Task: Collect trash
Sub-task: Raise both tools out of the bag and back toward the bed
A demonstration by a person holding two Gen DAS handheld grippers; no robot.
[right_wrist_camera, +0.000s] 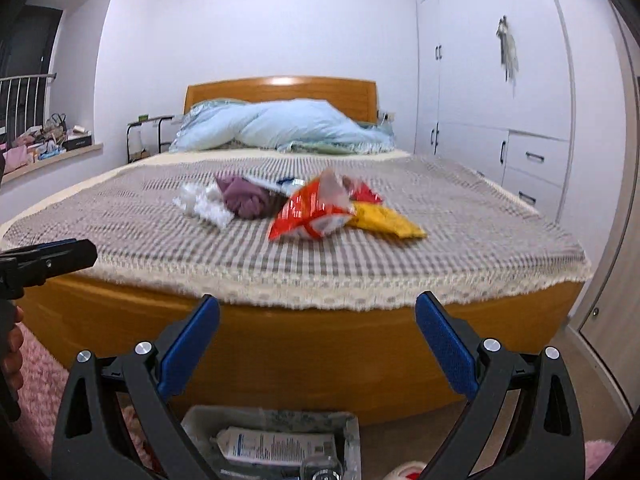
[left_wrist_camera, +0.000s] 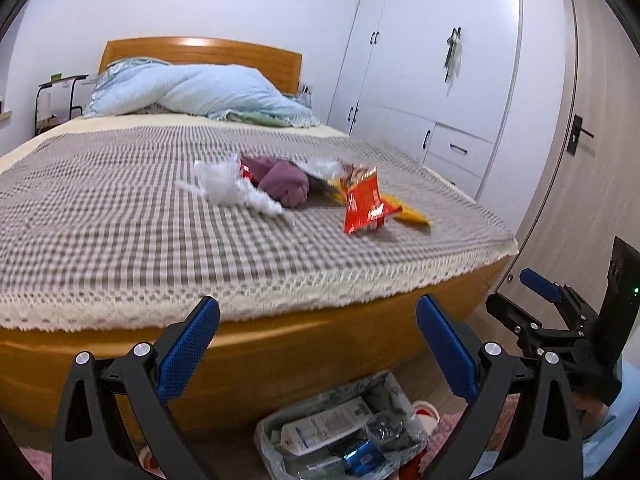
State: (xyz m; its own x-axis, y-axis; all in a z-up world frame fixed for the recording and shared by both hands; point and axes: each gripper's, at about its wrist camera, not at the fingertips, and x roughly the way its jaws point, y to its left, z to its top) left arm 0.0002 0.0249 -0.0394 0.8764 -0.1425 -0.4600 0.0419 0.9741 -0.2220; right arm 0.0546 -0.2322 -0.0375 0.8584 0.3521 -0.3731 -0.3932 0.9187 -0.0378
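On the checked bedspread (right_wrist_camera: 460,240), about mid-bed, sits the trash pile: a red snack wrapper (right_wrist_camera: 310,214) in front, crumpled, its long axis running roughly left-right in the right wrist view with the torn silvery end tipped up toward the headboard. Touching it on the right is a yellow wrapper (right_wrist_camera: 386,221) lying flat, pointing out toward the wardrobe side. Just behind and left are a purple balled-up cloth (right_wrist_camera: 244,200) and white crumpled plastic (right_wrist_camera: 204,204), all bunched together. It's all a bit blurry.

Down on the floor at the foot of the bed (right_wrist_camera: 320,360), a bin lined with a clear bag (left_wrist_camera: 344,428) already holds a white printed tube or carton, something blue and other scraps.

Left tongs (left_wrist_camera: 318,344) and right tongs (right_wrist_camera: 317,344) both gape wide with nothing between them, hovering short of the bed, above the bin.
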